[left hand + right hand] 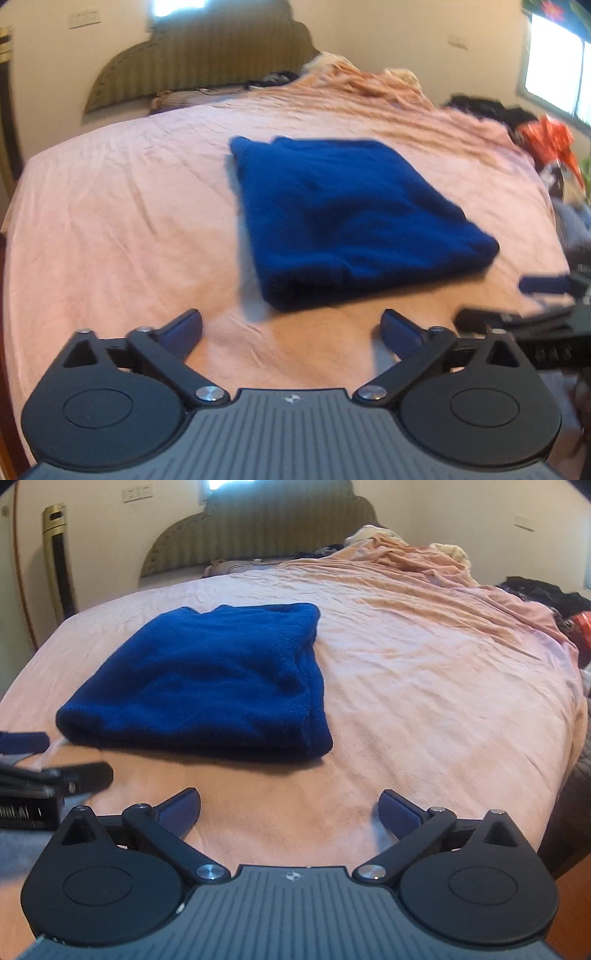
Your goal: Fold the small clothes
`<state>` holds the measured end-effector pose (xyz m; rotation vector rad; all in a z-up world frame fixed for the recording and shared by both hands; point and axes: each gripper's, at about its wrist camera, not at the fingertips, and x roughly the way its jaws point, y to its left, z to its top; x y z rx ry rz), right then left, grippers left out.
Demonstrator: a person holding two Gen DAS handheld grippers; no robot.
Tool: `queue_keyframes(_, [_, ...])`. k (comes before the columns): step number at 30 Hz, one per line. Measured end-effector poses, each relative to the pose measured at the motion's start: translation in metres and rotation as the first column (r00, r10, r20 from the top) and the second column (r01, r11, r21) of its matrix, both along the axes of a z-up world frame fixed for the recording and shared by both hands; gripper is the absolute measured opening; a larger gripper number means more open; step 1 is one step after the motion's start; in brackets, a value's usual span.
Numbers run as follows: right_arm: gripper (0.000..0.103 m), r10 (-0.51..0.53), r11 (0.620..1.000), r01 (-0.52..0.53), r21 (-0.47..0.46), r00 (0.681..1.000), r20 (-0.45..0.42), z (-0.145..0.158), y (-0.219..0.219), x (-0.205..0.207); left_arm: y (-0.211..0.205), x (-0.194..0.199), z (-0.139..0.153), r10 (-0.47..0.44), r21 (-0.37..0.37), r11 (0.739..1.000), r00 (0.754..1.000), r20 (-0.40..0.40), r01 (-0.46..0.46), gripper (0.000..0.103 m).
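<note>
Currently logged:
Blue garment [343,218]: lay folded on bed [122,206].
Left gripper [291,330]: jaws spread, empty.
Right gripper [290,810]: jaws spread, empty.

One folded blue garment [207,679], two tongs [291,330]

Pink-sheeted bed [424,686], padded headboard [258,528], cream walls, bright window [554,70] at right.

Soft daylight from a blown-out window [554,62], motion-blurred left view, sharper right view, fisheye-bent edges.
</note>
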<state>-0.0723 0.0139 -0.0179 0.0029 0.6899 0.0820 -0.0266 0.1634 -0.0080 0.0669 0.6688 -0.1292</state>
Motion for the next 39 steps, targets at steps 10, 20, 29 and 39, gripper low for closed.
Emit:
queue_keyframes(10, [0.103, -0.059, 0.998, 0.058, 0.015, 0.998, 0.017, -0.002, 0.005, 0.011, 0.01, -0.005, 0.0, 0.04, -0.059, 0.998, 0.999, 0.014, -0.039, 0.103])
queue_keyframes(20, [0.103, -0.096, 0.995, 0.096, 0.008, 0.995, 0.014, -0.004, 0.014, 0.024, 0.012, 0.006, 0.001, 0.13, -0.092, 0.988, 0.991, 0.025, -0.127, 0.103])
queue_keyframes(29, [0.103, -0.095, 0.995, 0.095, 0.009, 0.995, 0.017, -0.004, 0.014, 0.024, 0.02, 0.001, 0.002, 0.129, -0.141, 0.982, 0.991, 0.038, -0.123, 0.103])
queue_keyframes(39, [0.103, -0.095, 0.995, 0.095, 0.011, 0.995, 0.019, -0.004, 0.014, 0.023, 0.021, 0.001, 0.001, 0.129, -0.133, 0.983, 0.991, 0.037, -0.123, 0.103])
